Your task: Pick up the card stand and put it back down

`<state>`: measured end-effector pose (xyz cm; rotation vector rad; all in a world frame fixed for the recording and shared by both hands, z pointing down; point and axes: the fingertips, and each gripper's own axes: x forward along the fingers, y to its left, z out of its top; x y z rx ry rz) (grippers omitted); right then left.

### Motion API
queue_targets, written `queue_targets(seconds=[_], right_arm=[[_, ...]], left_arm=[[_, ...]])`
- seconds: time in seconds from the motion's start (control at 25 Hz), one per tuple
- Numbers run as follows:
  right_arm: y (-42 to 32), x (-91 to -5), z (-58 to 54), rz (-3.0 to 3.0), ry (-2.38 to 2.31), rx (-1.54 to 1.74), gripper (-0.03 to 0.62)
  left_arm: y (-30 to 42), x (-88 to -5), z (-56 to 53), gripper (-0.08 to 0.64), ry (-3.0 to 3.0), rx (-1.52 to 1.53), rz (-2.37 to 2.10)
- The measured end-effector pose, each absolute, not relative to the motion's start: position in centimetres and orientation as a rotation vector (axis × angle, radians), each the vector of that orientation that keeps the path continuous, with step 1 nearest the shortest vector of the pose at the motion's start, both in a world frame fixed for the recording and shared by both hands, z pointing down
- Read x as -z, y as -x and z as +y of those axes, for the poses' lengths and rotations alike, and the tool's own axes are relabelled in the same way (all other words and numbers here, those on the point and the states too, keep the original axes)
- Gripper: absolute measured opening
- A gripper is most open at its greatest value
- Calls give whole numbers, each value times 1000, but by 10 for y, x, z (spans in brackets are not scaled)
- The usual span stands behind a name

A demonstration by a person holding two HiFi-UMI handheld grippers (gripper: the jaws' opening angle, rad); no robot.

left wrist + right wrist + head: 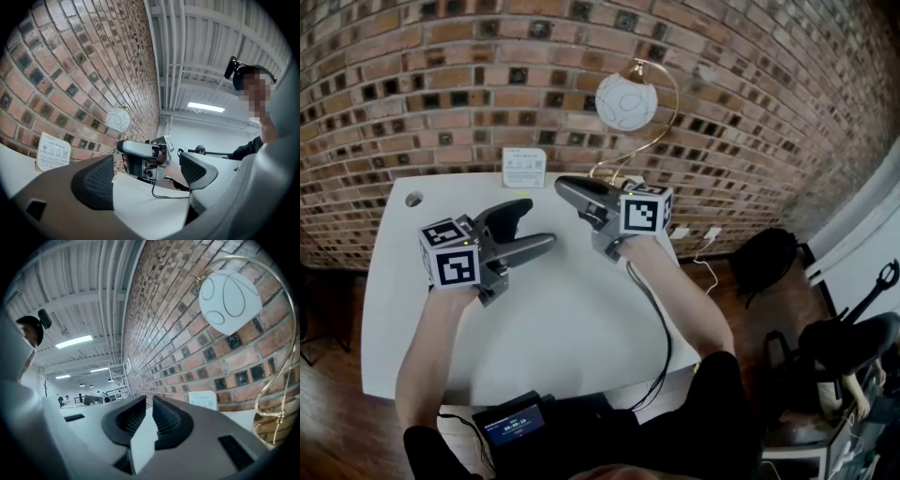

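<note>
The card stand (523,167) stands at the back of the desk (562,319), against the brick wall, apart from both tools. The left hand-held gripper (536,225) is wide open and empty. The right hand-held gripper (567,187) is nearly closed on nothing.

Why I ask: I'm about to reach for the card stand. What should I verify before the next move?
1. Card stand standing on the table, by the brick wall: ok.
2. Left tool jaws apart, nothing between them: ok.
3. Right tool jaws wide enough for the stand: not ok. They are nearly together, with only a narrow gap and nothing in it.
4. Table between the tools and the stand free of obstacles: ok.
5. Lamp clear of the right tool: cannot tell. Its base sits close behind that tool.
</note>
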<state>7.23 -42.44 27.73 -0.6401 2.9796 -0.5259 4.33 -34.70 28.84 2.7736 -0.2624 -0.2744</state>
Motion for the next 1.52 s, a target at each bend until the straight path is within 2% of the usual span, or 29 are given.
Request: queue_targets(seconds=[0.88,1.52], right_arm=[[-81,-210,-288,2947,585,315,49],[-87,-194,-230,2942,573,234,49]], left_arm=[[-54,-235,-239,439,-2888,327,-214],[-60,-225,-193,439,-2909,344,-191]])
